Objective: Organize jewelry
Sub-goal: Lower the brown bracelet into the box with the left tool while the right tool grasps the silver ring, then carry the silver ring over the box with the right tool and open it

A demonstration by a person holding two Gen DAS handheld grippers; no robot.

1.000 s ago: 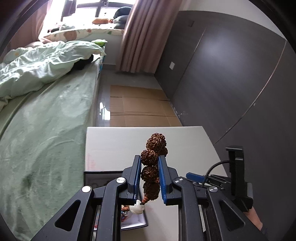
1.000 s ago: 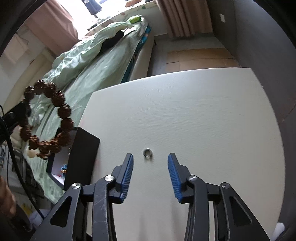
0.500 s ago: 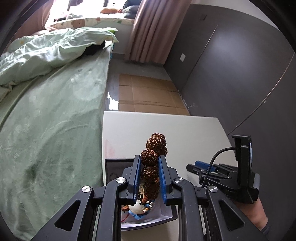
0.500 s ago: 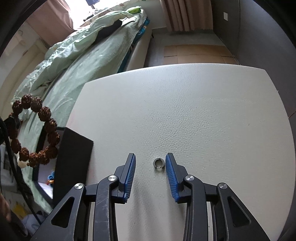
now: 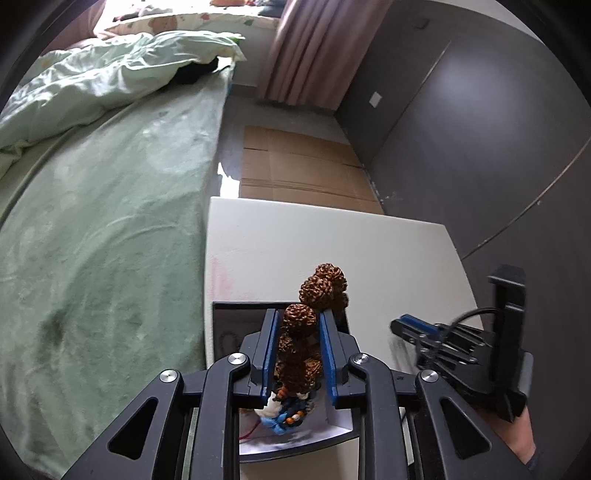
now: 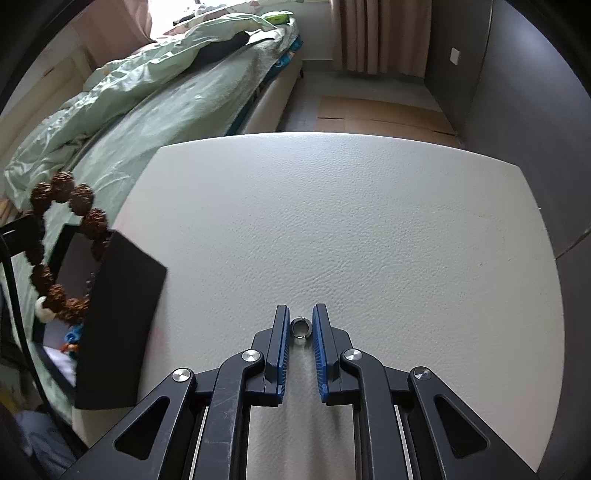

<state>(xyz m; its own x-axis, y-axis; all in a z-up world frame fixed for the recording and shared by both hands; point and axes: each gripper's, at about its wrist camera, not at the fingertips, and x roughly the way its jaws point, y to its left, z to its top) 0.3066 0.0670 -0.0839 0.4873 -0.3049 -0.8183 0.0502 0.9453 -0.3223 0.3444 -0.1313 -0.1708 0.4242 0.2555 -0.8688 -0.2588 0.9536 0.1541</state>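
My right gripper (image 6: 300, 328) fingers have just been closing around the small ring (image 6: 301, 328) near the surface's (image 6: 369, 221) front edge and may flick it away, while my left gripper (image 5: 297, 343) pinches the bead bracelet (image 5: 301, 332) over the box (image 5: 229, 317).

1. Daylight only, from the window (image 6: 162, 22) at the head of the bed (image 5: 92, 221); that corner is blown out white in both views.
2. Worktop (image 6: 351, 221) evenly lit, soft; only a faint shadow under the ring (image 6: 300, 328).
3. Glare patch on the floor (image 5: 226, 181) beside the bed; dull sheen on the dark wall (image 5: 480, 92).
4. Strong fisheye: black vignette at every corner, worktop edge and wall lines bow.
5. Right gripper (image 5: 417, 328) is motion-blurred in the left view; bracelet (image 6: 62, 251) slightly soft at the right view's edge. Rest sharp.
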